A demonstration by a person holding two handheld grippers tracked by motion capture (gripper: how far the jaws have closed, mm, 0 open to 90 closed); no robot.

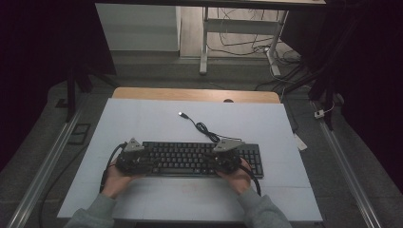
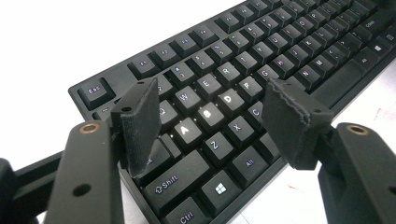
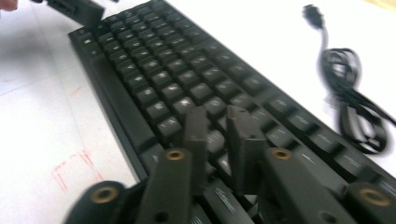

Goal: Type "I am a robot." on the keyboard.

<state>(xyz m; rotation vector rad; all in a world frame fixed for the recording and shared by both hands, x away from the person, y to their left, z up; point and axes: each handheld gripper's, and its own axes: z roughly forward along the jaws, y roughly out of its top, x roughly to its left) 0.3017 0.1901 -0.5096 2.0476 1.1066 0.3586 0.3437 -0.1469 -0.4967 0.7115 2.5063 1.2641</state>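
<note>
Black keyboard [image 1: 199, 159] lay flat on the near half of a pale blue-white mat [image 1: 142, 123], long edge toward the person. Legends readable in the left gripper view: Esc [image 2: 95, 89], Shift [image 2: 169, 180], Ctrl [image 2: 186, 217], Alt [image 2: 249, 163], a Windows logo key [image 2: 220, 188], and backlit A, S, D, W, Z, X, C. No brand name legible.

Left gripper [image 2: 210, 119] sat over the keyboard's left end, jaws wide apart, nothing between the pads, not gripping. Right gripper [image 3: 219, 140] was over the right part of the keys, blurred; jaws stood a narrow gap apart with nothing held.

The keyboard's cable [image 1: 206, 129] lay coiled on the mat behind it, USB plug [image 1: 182, 114] loose at its far end. Faint red pen marks [image 3: 74, 172] on the mat near the front edge.

The mat covered a wooden table [image 1: 195, 94]. Beyond: grey floor, white desk legs [image 1: 203, 45], tangled wires [image 1: 247, 45], dark room at both sides.
</note>
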